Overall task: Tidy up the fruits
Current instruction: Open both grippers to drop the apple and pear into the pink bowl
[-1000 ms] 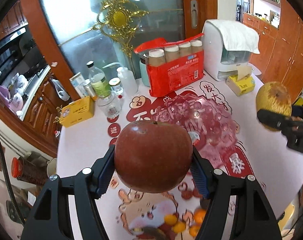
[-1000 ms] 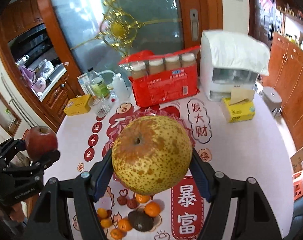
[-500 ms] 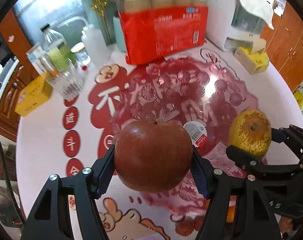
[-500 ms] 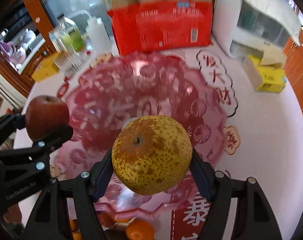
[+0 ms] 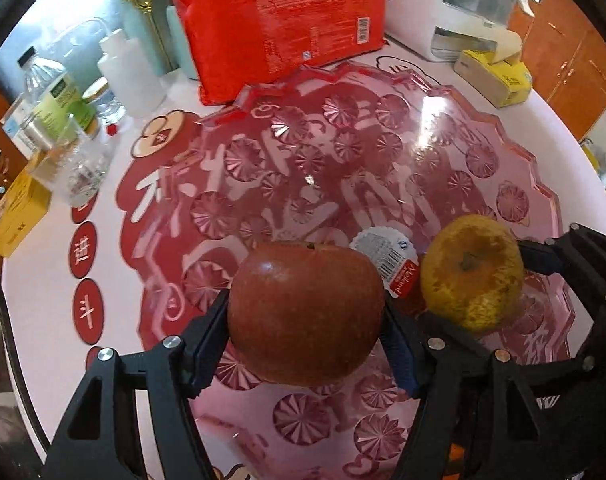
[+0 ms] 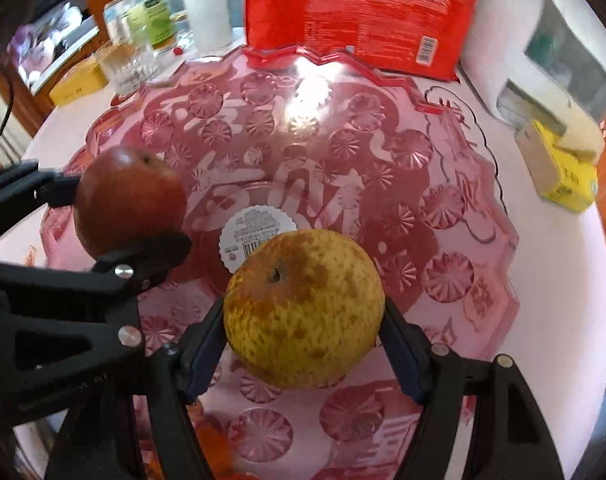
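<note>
Fruits are being carried in both tools at once: a red apple (image 5: 305, 312) is sitting pinched between the pads of the left tool (image 5: 305, 320), and a speckled yellow pear (image 6: 303, 312) is being pinched the same way by the right tool (image 6: 303, 320). A second ago both were hanging high above the surface with the whole room in sight; now they have come down together and are hovering low inside the pink cut-glass bowl (image 5: 535, 168), side by side, the pear just to the right of the apple. Whether either fruit is already touching the glass I cannot tell. That descent suggests the placing step is nearly done and only the release is remaining.

The bowl is otherwise holding nothing but a round paper label (image 6: 257, 236) at its centre. The white surface (image 5: 43, 300) is carrying a red printed mat under the bowl, a red pack of cups (image 5: 287, 28) behind it, bottles and a glass (image 5: 79, 168) to the left, a yellow tissue box (image 5: 499, 80) and a white appliance (image 5: 463, 12) to the right. Wooden cabinets (image 5: 575, 72) are showing beyond.
</note>
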{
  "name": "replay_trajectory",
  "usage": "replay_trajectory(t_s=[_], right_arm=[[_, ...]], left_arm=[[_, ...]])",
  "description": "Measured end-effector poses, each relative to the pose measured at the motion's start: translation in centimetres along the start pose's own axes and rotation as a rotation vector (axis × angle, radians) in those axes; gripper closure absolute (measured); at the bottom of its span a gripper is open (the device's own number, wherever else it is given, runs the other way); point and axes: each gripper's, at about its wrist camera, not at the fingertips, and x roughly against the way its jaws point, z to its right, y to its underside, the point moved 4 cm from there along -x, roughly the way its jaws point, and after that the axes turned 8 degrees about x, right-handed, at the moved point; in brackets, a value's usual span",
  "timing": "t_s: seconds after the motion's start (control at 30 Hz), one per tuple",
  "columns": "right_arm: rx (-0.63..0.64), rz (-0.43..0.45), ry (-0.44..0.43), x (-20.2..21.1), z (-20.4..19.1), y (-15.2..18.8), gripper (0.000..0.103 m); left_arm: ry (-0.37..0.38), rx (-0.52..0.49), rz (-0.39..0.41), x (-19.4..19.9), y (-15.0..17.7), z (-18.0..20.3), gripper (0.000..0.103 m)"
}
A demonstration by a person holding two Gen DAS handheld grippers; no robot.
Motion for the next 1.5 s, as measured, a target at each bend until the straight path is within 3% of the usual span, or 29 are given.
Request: replay_trajectory(t_s=[0.17, 0.83, 1.1, 1.5], right_arm=[[0.056, 0.029, -0.021, 0.1, -0.7, 0.4, 0.028], [-0.135, 0.112, -0.097, 3.5, 1.1, 1.2, 0.027], [-0.195, 0.111, -0.088, 4.8, 1.6, 1.8, 0.027], [-0.238, 0.118, -0.077, 7.9, 1.0, 2.9, 0.027]], left_arm=[[0.032, -0.013, 0.021, 0.4, 0.1, 0.2, 0.009], [0.015, 0.055, 0.117, 7.0, 0.8, -1.7, 0.006], [0.040, 0.106, 0.102, 8.7, 2.0, -2.4, 0.001], [0.043, 0.166, 0.148, 12.9, 3.9, -3.3, 0.001]])
